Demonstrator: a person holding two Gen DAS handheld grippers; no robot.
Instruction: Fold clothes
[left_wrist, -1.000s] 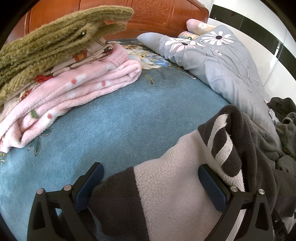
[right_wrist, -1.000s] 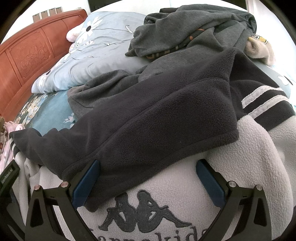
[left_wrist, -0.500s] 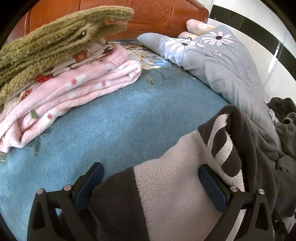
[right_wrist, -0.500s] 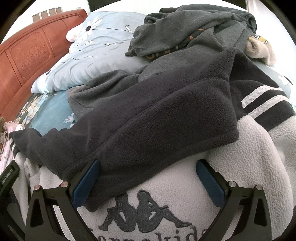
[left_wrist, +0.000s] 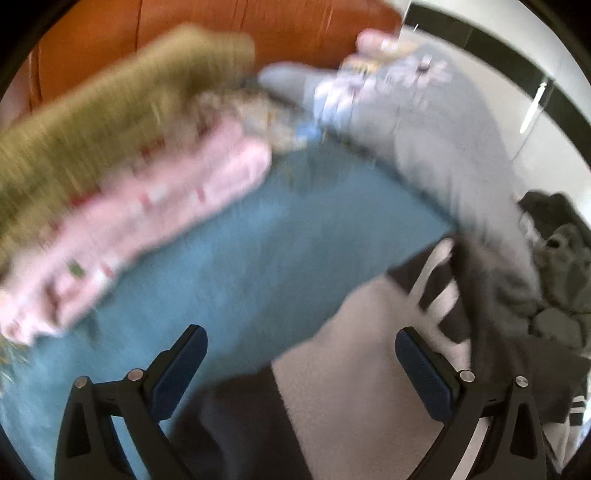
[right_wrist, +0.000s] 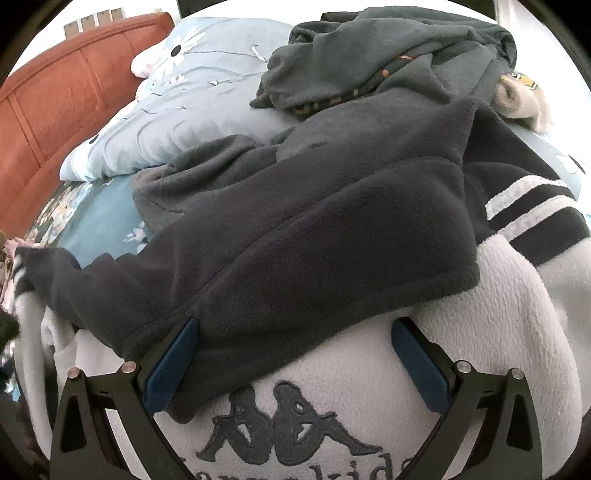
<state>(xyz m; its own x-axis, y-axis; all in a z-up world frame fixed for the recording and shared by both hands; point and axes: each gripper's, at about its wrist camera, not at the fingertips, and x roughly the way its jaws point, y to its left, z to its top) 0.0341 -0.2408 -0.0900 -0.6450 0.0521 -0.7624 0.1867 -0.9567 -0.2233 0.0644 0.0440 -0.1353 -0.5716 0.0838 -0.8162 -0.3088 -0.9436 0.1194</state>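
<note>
Straddling the fleece jacket (right_wrist: 295, 258), both hand-held grippers (left_wrist: 301, 369) (right_wrist: 295, 365) gape wide.

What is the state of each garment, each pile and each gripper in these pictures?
Left gripper: open, over the fleece; view blurred.
Right gripper: open, its fingers on either side of the dark sleeve.
Grey and white fleece sweater: spread on the bed, unfolded.
Dark sleeve: laid across the white front.
Pink garments: folded, stacked.
Olive knit: folded, on top of the stack.
Dark green clothes: crumpled heap.
</note>
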